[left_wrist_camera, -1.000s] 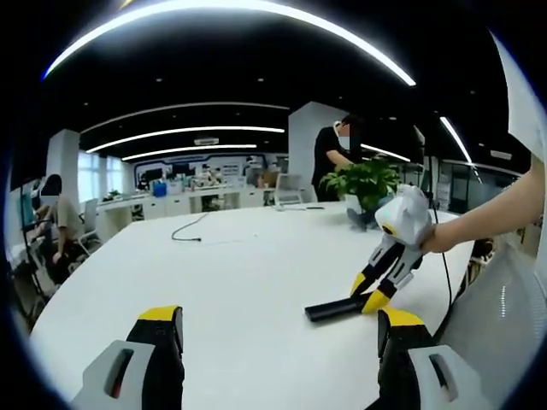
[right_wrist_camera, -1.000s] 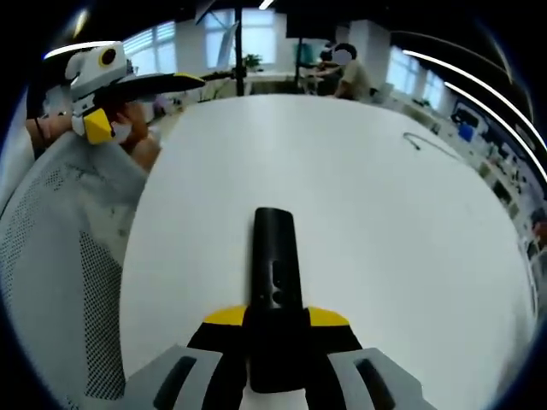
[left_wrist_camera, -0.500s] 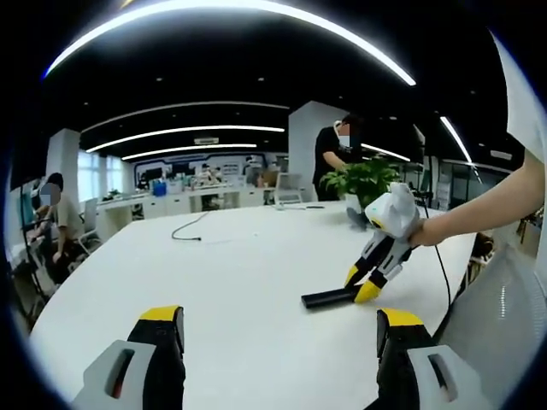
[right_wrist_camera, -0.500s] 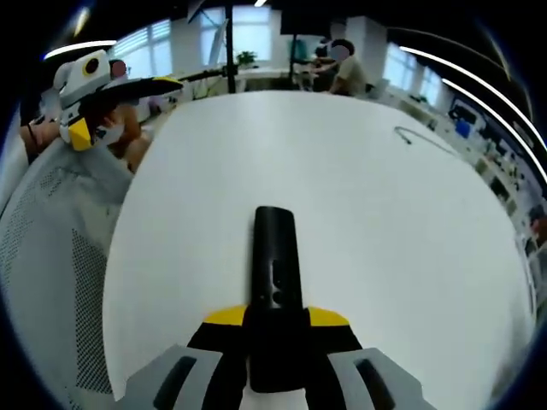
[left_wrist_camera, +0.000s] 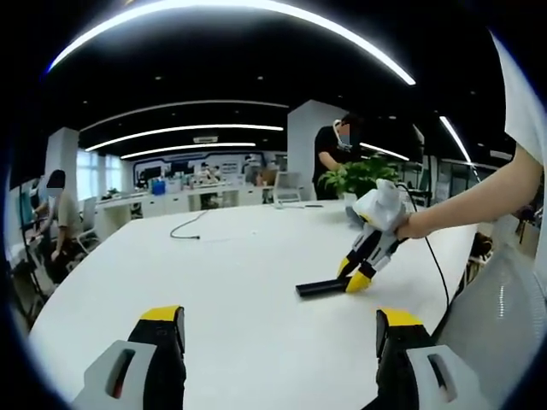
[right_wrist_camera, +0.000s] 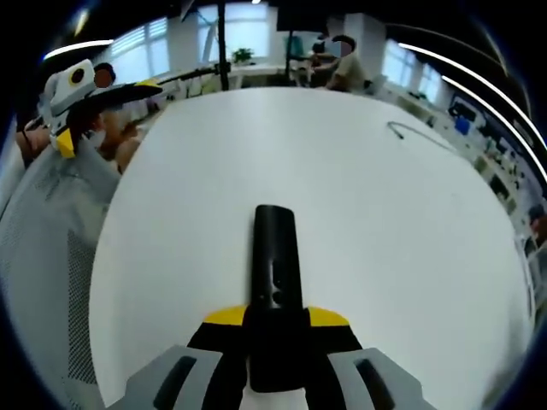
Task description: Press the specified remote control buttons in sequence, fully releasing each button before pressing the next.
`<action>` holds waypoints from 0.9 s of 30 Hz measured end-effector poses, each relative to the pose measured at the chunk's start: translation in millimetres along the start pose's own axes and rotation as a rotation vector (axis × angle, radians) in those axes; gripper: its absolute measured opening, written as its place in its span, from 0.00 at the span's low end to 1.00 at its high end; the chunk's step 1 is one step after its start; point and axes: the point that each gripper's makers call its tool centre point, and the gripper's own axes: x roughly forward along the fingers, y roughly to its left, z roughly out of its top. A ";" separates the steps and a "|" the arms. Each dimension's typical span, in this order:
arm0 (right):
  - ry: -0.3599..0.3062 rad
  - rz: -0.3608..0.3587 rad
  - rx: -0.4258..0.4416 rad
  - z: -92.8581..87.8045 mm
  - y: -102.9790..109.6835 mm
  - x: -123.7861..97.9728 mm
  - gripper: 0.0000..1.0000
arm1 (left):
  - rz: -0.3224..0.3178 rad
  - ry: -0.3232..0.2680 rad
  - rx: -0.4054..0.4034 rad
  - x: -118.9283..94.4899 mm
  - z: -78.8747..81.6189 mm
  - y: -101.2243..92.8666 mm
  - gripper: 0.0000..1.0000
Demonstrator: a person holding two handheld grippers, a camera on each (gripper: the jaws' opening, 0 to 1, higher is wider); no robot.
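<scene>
A black remote control (right_wrist_camera: 274, 265) points straight ahead in the right gripper view, its near end clamped by my right gripper (right_wrist_camera: 276, 318), which is shut on it. From the left gripper view, the same remote (left_wrist_camera: 314, 288) lies low over the white table (left_wrist_camera: 231, 290), held at its right end by the right gripper (left_wrist_camera: 354, 277) in a person's hand. My left gripper (left_wrist_camera: 279, 318) stands open above the table's near edge with nothing between its jaws. It also appears at the upper left of the right gripper view as the left gripper (right_wrist_camera: 141, 87).
A potted plant (left_wrist_camera: 363, 179) stands at the table's far side, and a thin cable (left_wrist_camera: 184, 229) lies on the far tabletop. A grey mesh chair (right_wrist_camera: 43, 256) sits beside the table. A person (left_wrist_camera: 329, 154) stands behind the plant; others sit at desks.
The right gripper has carried the remote farther out over the table, leftward in the left gripper view. The left gripper has stayed open and still.
</scene>
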 end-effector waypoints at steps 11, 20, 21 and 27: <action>0.018 0.000 0.005 0.8 -19.1 2.2 0.21 | 0.002 0.003 -0.003 -0.3 -0.4 1.3 0.96; 0.041 0.000 0.004 3.9 -28.4 0.7 0.21 | 0.006 0.002 -0.003 -0.1 0.5 2.5 0.96; 0.043 0.001 0.003 4.0 -28.8 0.6 0.21 | 0.008 0.003 -0.002 -0.1 0.5 2.8 0.96; 0.049 0.006 -0.002 5.8 -33.2 0.4 0.21 | 0.005 0.006 -0.003 0.2 0.0 2.4 0.95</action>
